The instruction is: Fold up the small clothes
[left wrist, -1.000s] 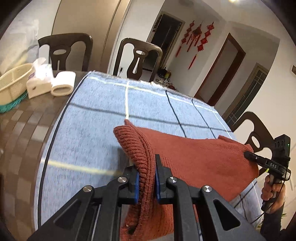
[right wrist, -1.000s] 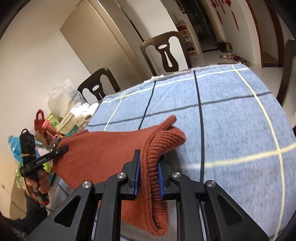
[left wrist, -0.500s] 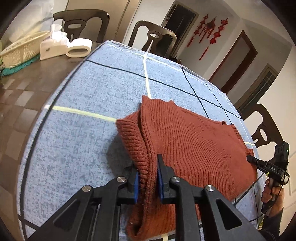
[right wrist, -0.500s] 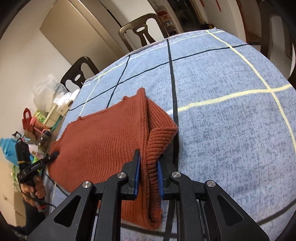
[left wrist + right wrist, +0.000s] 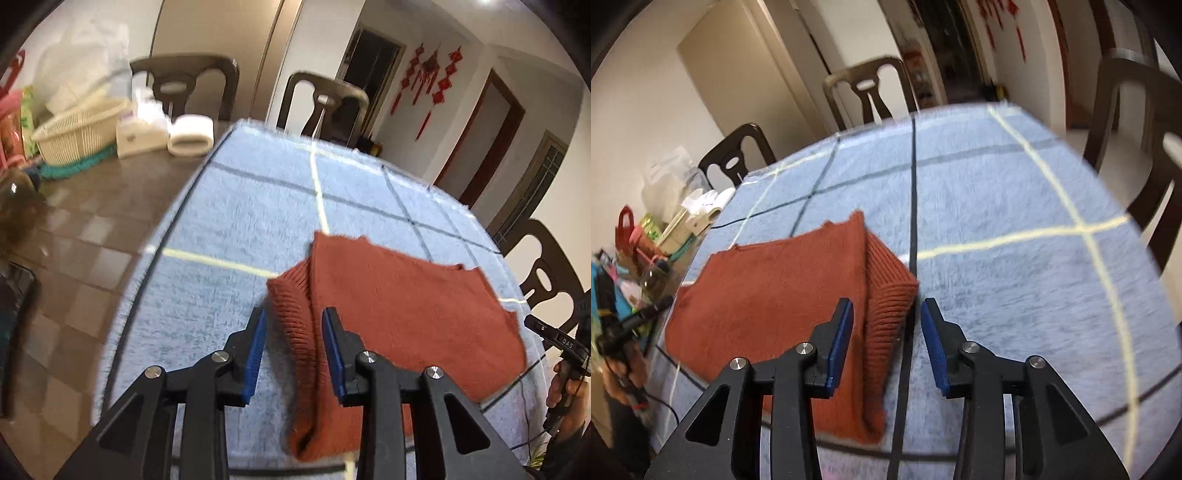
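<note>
The rust-red knit sweater [image 5: 402, 314] lies folded on the blue checked cloth [image 5: 240, 206] near the counter's near edge. The left claw [image 5: 293, 347] is released, its jaws spread on either side of the ribbed fold; the right claw [image 5: 886, 339] likewise stands released at the opposite fold. At the counter's far left corner, a cream basket [image 5: 74, 133] seems to hold something white, though blur hides what.

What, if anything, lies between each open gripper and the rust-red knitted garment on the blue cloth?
Nothing visible does. The left gripper straddles one ribbed edge of the rust-red garment, its jaws open with knit between them. The right gripper likewise brackets the other ribbed edge. The blue cloth around it is bare.
</note>
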Demonstrator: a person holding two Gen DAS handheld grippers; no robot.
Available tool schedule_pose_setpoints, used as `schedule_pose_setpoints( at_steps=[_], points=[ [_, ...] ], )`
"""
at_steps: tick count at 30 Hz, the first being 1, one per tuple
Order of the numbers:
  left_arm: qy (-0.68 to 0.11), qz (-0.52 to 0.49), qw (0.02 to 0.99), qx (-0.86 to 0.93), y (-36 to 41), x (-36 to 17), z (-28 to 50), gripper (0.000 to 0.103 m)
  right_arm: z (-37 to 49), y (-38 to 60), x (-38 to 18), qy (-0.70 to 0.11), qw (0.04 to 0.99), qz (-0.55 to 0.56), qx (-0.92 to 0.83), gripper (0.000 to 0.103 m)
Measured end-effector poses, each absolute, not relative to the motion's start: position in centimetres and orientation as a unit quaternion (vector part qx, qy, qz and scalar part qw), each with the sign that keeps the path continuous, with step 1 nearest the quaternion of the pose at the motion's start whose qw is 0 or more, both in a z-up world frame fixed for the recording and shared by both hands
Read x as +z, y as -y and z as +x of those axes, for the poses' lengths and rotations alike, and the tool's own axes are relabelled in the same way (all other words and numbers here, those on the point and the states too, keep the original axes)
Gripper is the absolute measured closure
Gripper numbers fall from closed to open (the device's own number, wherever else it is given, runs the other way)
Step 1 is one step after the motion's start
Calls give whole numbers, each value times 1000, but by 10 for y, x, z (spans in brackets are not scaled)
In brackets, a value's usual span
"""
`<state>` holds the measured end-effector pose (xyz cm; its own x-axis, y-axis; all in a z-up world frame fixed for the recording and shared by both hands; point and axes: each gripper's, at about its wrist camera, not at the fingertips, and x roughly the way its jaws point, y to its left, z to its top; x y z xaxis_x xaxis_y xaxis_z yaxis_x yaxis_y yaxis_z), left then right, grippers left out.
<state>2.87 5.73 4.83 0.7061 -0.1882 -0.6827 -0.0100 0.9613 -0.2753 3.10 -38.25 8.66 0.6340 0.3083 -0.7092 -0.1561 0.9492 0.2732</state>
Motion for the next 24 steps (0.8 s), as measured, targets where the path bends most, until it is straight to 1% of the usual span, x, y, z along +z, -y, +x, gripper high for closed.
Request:
schedule_pose_setpoints(
  at_steps=[2,3,5,10,12,20,23,24],
  points=[
    [-368,-125,919,-71,-46,57,21,68,20,372,97,-394,904,73,151,64],
    [-365,-120,919,-87,-36,60,19,66,16,363,99,-391,904,64,162,64],
    [-371,-110,914,-124,-12,59,20,65,12,340,96,-393,898,44,191,64],
    [-406,-65,893,-182,47,33,32,65,14,286,67,-420,875,-4,241,64],
    [-428,-56,885,-174,55,20,40,65,16,278,52,-433,870,-29,235,64],
    [-416,-41,893,-164,67,40,53,65,31,276,75,-404,886,-29,226,64],
    [-442,-34,881,-162,73,23,69,65,46,262,61,-419,879,-41,224,64],
    [-429,-26,888,-161,75,21,70,64,52,259,53,-429,876,-49,215,64]
  ],
)
